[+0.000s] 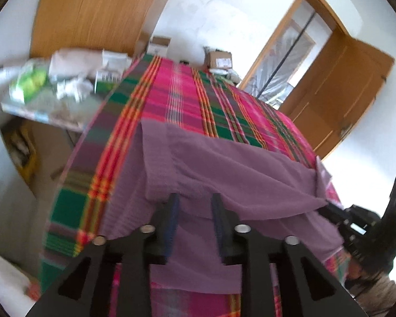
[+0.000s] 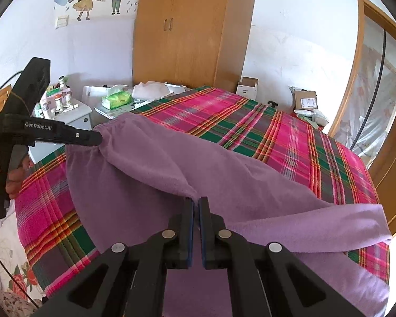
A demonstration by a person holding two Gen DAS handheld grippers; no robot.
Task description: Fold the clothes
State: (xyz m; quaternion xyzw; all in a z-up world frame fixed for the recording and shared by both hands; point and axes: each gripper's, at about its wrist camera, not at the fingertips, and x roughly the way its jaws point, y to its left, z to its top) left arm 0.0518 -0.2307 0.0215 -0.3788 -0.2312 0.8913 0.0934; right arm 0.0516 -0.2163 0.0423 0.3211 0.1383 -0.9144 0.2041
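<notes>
The one line you can read is "GenRobot.AI", in white letters on the black side of your left gripper (image 2: 99, 138), far left of your right gripper's (image 2: 197, 203) fingers. Smaller white print beside it, and the carton (image 2: 305, 103) labels beyond, are too small to read.

Motion blur is smearing your whole left wrist view: the clutter on the side table (image 1: 66, 84) at upper left is staying unreadable. The purple garment (image 2: 150, 174) is running off the lower edge of the right wrist view, hiding part of the plaid bedspread (image 2: 250, 126).
</notes>
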